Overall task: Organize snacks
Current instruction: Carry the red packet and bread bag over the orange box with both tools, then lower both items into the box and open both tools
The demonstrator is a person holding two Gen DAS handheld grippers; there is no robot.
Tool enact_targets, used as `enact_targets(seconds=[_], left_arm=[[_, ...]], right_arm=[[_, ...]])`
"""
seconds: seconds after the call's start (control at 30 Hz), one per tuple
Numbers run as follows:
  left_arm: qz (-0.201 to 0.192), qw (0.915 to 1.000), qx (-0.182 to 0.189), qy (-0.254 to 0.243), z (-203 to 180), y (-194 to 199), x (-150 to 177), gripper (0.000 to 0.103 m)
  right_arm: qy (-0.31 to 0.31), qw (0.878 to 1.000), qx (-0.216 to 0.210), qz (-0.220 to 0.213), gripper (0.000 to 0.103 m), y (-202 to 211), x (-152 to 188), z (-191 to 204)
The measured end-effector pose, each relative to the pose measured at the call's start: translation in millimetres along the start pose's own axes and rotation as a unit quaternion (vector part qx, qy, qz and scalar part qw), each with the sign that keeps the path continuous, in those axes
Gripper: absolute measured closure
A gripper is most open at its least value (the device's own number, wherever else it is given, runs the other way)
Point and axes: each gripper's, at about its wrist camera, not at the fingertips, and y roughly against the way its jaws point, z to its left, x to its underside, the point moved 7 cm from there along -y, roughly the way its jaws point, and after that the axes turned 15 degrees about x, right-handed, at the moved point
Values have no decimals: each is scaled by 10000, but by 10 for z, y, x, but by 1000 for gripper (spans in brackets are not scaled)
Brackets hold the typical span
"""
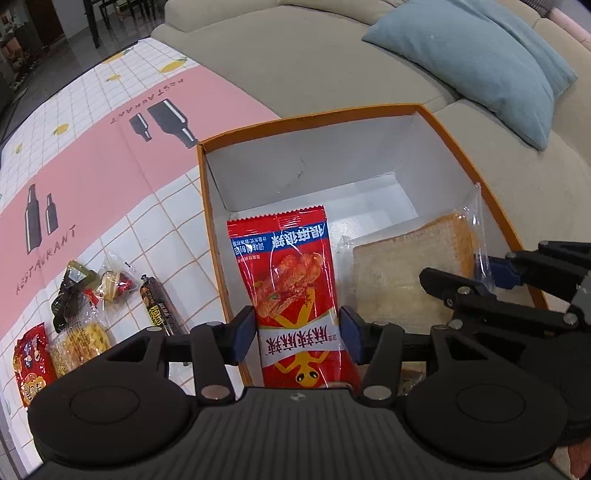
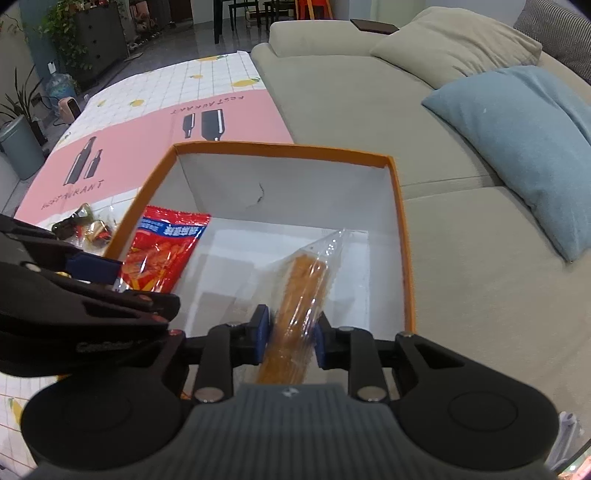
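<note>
The left gripper (image 1: pixel 297 334) points down into an orange box (image 1: pixel 480 173) with white walls inside. A red snack packet (image 1: pixel 291 280) stands between its blue pads (image 1: pixel 244 334). Both pads are at the packet's edges, but I cannot tell if they squeeze it.

The right gripper (image 2: pixel 291 339) is just beside it, also in the box. Its pads (image 2: pixel 261 336) are pinched on a clear bag with toast (image 2: pixel 303 295) inside, held on its thin edge. In the left view the toast bag (image 1: pixel 410 266) sits just right of the red packet, and the right gripper (image 1: pixel 495 275) grips its far side.

Left of the box, more snacks lie on the table. Nearest is a dark sausage stick (image 1: pixel 159 306). Next come a small clear candy bag (image 1: pixel 112 284), a dark green packet (image 1: pixel 70 291), a clear bag of yellow crackers (image 1: pixel 83 339) and a red bag (image 1: pixel 31 363).

The box sits on a tablecloth (image 1: pixel 103 155). It has a pink band with black bottles and the word RESTAURANT, and white squares with yellow lemons.

Past the box is a beige sofa (image 2: pixel 332 96) with a blue pillow (image 2: pixel 517 147) and a beige pillow (image 2: pixel 454 48). Far back the floor is dark, with a dark cabinet (image 2: pixel 99 40), green plants (image 2: pixel 62 18) and a grey bin (image 2: pixel 20 147).
</note>
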Motion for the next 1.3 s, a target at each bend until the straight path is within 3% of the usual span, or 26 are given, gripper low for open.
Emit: enact_targets(seconds=[0.33, 0.43, 0.5, 0.67, 0.8, 1.03, 1.1, 1.17, 1.23, 1.3], left_arm=[[-452, 9984, 302, 134, 31, 326, 59, 43], [-672, 9977, 54, 68, 68, 473, 94, 43], [-743, 9972, 86, 86, 92, 543, 129, 43], [-631, 9978, 86, 191, 190, 576, 251, 43], [-561, 9978, 106, 337, 257, 568, 360, 46], [-502, 9967, 264, 580, 345, 530, 480, 58], [-514, 9960, 351, 635, 350, 529, 487, 62], [-508, 9957, 409, 653, 335, 512, 488, 66], [-477, 9955, 472, 664, 313, 485, 484, 72], [-438, 9956, 537, 639, 274, 461, 484, 81]], right_arm=[[434, 9967, 638, -235, 66, 91, 47, -4], [605, 9940, 853, -332, 61, 143, 70, -13], [648, 9929, 933, -361, 57, 154, 80, -29], [632, 9919, 1054, -334, 54, 136, 96, -42], [718, 9873, 1294, -582, 41, 221, 75, -41], [506, 9872, 1338, -712, 40, 342, 29, -168], [209, 9901, 1247, -604, 43, 325, 39, -282], [-69, 9929, 1105, -435, 51, 274, 76, -374], [-283, 9944, 986, -261, 70, 219, 123, -439], [-438, 9951, 869, -149, 80, 173, 167, -467]])
